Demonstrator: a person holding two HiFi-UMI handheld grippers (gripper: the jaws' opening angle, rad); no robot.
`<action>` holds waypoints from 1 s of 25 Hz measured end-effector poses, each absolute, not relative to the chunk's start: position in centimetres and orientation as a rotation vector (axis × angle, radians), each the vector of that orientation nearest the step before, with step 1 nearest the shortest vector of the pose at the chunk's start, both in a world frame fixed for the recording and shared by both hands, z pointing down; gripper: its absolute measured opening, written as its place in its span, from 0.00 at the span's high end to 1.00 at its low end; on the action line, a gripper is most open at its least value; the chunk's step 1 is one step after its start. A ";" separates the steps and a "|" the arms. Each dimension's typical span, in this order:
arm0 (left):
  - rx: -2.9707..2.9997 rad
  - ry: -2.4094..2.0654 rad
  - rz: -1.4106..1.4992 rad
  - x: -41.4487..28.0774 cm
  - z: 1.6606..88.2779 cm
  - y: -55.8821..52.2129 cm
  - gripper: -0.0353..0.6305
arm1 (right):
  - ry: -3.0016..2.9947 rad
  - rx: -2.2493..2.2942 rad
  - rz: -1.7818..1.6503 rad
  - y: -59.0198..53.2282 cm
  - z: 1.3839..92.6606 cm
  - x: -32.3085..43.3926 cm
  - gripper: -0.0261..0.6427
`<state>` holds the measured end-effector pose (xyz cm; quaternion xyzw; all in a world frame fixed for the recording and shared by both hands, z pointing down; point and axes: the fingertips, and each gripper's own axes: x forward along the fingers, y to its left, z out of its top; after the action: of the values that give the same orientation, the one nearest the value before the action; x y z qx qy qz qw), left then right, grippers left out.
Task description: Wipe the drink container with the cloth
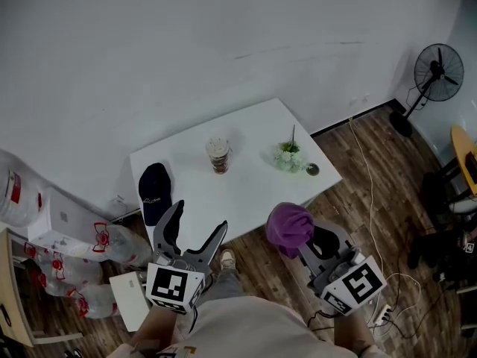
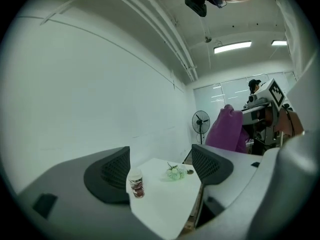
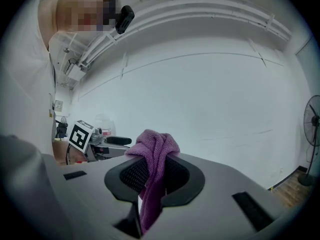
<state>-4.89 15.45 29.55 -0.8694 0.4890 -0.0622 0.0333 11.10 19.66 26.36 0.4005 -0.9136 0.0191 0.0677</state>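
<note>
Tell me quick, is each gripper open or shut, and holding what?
Left gripper: open, holding nothing.
Right gripper: shut on the purple cloth.

- The cloth (image 3: 152, 156) was purple towelling, looped, soft and matt.
- The table (image 1: 253, 192) had a smooth white top with a dull finish.
- The drink container (image 1: 218, 155) looked like clear plastic.
- The floor (image 1: 395, 192) was dark, wood-grained planks.
- The cap (image 1: 154, 192) was dark fabric.
- The left gripper (image 1: 200, 216) had matt grey plastic pads (image 2: 114, 170) with a fine mesh texture.
</note>
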 end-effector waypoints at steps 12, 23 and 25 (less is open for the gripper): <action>-2.802 1.331 -0.415 -7.4 36.1 0.5 0.37 | -2.637 1.209 0.139 3.8 29.6 6.0 0.84; -2.914 1.229 -0.635 -8.2 44.6 -7.7 0.37 | -2.581 1.179 0.216 -7.0 33.9 1.5 0.84; -2.931 1.243 -0.669 -8.3 46.5 -8.0 0.37 | -2.576 1.160 0.230 -7.9 34.8 1.1 0.84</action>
<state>-8.27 -7.99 46.53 -0.8996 0.3814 -0.2054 -0.0559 1.09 -7.85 34.82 0.4045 -0.8981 0.0803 0.1528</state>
